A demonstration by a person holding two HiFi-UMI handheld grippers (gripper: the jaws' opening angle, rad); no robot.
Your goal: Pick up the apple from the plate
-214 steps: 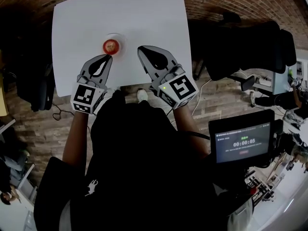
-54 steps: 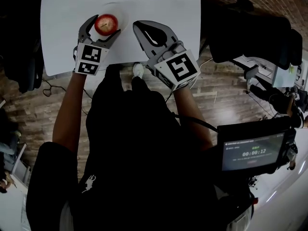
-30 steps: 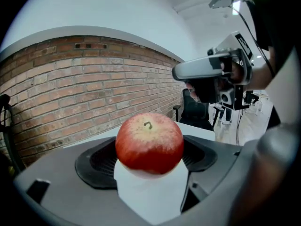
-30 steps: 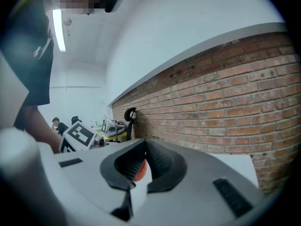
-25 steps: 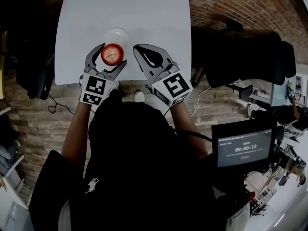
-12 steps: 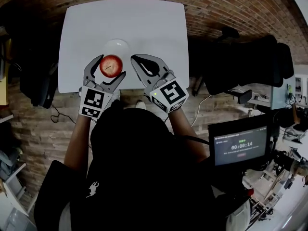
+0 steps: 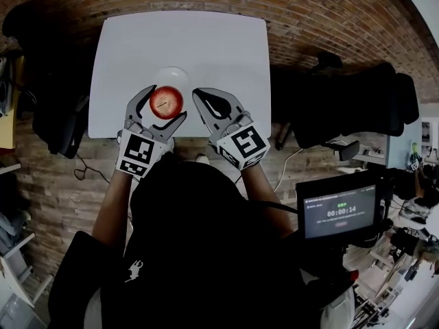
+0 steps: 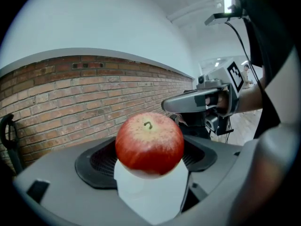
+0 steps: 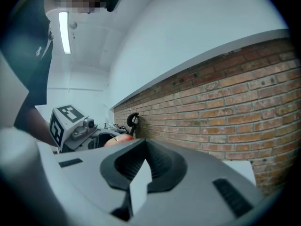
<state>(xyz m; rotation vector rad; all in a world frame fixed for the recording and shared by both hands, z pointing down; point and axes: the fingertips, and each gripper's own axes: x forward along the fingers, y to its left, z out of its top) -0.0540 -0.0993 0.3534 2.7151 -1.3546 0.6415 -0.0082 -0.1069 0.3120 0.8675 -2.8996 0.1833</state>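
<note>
A red apple [image 7: 167, 103] sits between the jaws of my left gripper [image 7: 167, 103], which is shut on it. In the left gripper view the apple [image 8: 149, 142] fills the middle, stem up, pressed by both dark pads [image 8: 96, 166]. The white plate [image 7: 172, 76] lies bare on the white table [image 7: 206, 40], just beyond the apple. My right gripper [image 7: 198, 94] hovers to the right of the apple, shut and holding nothing. In the right gripper view its jaws [image 9: 141, 159] meet, and the apple [image 9: 120, 139] shows beyond them at left.
The table's near edge [image 7: 185, 137] runs under both grippers. Black chairs [image 7: 343, 94] stand right of the table and a dark bag [image 7: 55, 122] left of it. A monitor with a timer [image 7: 339, 211] is at lower right. The floor is brick.
Earlier the apple lay on the plate with both grippers short of it. My left gripper has shut on the apple and carried it off the plate toward the near edge.
</note>
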